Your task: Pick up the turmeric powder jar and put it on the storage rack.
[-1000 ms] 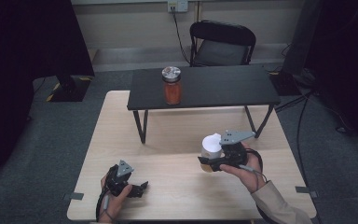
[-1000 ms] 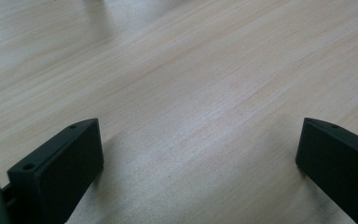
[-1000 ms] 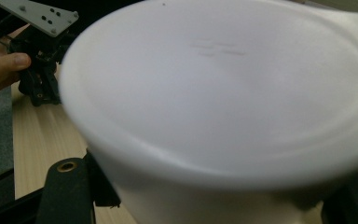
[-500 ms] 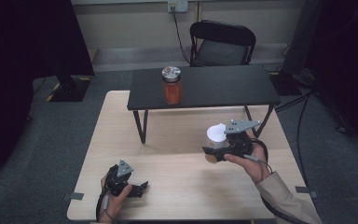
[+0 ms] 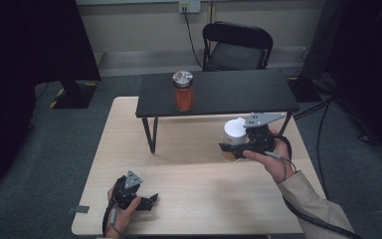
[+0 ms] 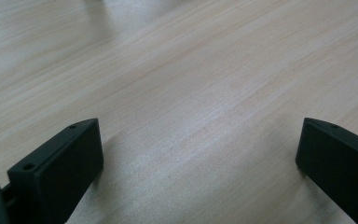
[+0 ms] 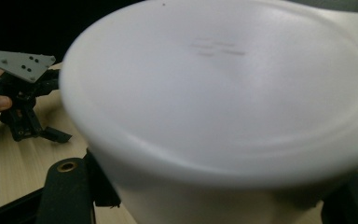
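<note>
High view: at four o'clock, the right tongs (image 5: 227, 147) grasp a white cup (image 5: 234, 133) above the worktop (image 5: 199, 164); the left tongs (image 5: 148, 201) rest at seven o'clock. Left gripper view: those tongs gape, released. Right gripper view: the cup sits clenched between the jaws.

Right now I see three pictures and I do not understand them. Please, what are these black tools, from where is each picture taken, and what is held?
A person holds a hand tool with two black jaws in each hand. The high view looks down on the wooden table. The left gripper rests there, open and empty; its own camera shows bare wood. The right gripper is shut on a white-lidded container, seen close in its camera. A black shelf carries an orange jar.
</note>
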The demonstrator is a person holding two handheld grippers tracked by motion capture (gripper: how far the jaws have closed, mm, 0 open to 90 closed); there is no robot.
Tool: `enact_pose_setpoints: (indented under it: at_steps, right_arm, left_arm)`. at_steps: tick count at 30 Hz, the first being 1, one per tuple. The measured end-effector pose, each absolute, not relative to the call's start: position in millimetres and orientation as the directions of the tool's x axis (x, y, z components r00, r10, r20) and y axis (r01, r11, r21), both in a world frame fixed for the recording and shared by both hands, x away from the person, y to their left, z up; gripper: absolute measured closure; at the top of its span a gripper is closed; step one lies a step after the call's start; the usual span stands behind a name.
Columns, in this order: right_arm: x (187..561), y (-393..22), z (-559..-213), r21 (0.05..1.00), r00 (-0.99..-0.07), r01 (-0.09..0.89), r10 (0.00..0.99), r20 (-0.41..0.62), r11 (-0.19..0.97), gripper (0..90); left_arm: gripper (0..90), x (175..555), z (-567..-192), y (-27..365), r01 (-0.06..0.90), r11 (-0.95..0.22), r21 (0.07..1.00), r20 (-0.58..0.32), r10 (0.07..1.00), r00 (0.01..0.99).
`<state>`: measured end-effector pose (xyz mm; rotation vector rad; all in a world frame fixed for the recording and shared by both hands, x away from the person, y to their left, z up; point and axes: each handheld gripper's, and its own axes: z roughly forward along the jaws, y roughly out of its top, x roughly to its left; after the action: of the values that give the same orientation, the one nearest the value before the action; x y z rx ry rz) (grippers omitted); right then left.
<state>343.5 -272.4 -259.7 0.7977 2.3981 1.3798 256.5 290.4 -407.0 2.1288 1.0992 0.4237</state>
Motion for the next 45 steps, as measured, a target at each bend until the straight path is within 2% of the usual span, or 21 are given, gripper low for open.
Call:
enact_pose_setpoints:
  at_steps: [26, 45]
  right_arm:
    - [363, -275, -216, 0.859, -0.789, 0.334, 0.613, 0.031, 0.387, 30.1]
    - [377, -260, -185, 0.860, -0.775, 0.316, 0.631, -0.010, 0.401, 30.1]
  left_arm:
    - [0.0, 257, -407, 291, 0.581, -0.404, 0.707, -0.025, 0.806, 0.591]
    - [0.0, 257, -407, 291, 0.582, -0.400, 0.708, -0.028, 0.807, 0.590]
